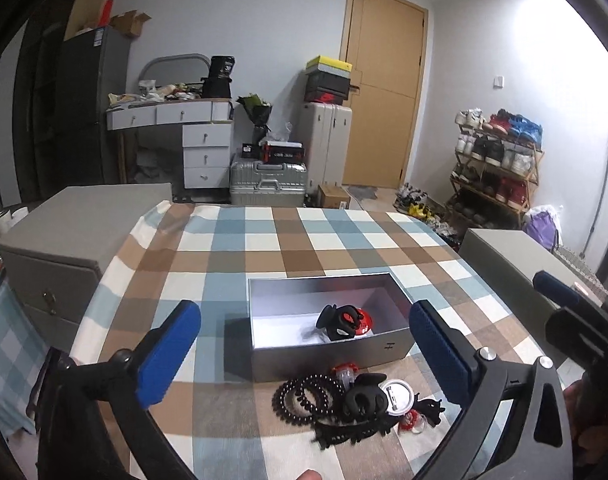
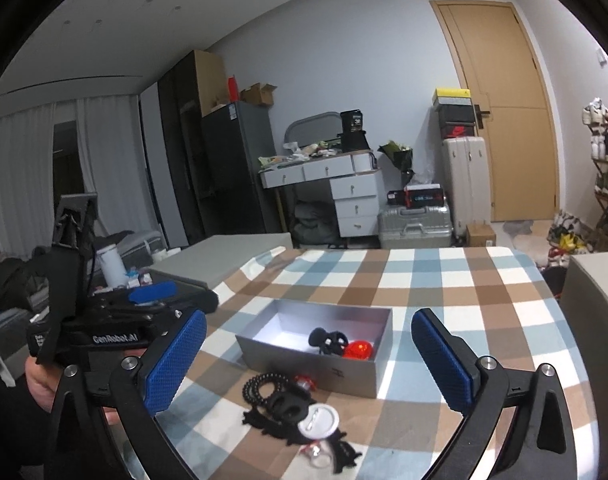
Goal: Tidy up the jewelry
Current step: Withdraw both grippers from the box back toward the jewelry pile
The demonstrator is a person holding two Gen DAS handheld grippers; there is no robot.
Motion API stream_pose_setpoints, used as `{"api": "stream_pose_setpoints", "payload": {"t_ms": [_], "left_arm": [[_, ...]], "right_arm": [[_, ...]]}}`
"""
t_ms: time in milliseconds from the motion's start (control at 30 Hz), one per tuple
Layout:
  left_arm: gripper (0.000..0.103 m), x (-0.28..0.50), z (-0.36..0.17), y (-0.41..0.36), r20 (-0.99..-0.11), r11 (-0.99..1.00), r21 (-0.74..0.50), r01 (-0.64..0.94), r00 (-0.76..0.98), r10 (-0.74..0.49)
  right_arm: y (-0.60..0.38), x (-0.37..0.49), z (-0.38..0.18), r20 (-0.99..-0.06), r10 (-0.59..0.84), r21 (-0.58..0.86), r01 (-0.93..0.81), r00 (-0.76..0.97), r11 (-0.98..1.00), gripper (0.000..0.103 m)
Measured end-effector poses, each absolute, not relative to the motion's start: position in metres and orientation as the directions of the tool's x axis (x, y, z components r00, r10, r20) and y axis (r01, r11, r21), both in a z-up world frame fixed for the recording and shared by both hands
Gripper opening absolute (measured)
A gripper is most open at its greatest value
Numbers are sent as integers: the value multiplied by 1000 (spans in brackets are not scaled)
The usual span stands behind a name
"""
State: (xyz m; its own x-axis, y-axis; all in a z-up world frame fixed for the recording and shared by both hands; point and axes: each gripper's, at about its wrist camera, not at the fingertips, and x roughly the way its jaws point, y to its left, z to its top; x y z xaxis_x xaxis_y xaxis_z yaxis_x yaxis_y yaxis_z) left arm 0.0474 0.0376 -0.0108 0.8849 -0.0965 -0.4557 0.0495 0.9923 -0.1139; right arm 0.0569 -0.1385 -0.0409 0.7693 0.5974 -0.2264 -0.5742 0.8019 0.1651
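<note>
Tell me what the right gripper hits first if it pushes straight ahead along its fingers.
Likely the silver box, which sits centred between the open right gripper fingers; the black bead bracelet pile lies lower and nearer, so depth is uncertain.

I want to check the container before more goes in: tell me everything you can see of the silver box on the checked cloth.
The silver box is a shallow open rectangle with no lid in view, matte grey walls that look like card or metal, and a pale floor. A small dark mark sits on its near wall. It rests flat on the checked tablecloth. Inside, toward one end, lie a black hair claw and a red piece. A heap of dark accessories lies just outside its near wall.
</note>
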Motion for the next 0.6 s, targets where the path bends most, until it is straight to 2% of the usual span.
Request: {"api": "stream_pose_setpoints", "payload": {"t_ms": [200, 600], "left_arm": [[102, 33, -27, 36, -482, 992, -118, 39, 872, -92], [102, 16, -65, 30, -577, 989, -133, 61, 807, -128]], "right_arm": [[-146, 49, -59, -282, 562, 159, -539, 778, 827, 103], [-139, 51, -113, -473, 522, 143, -522, 710, 841, 103]]}}
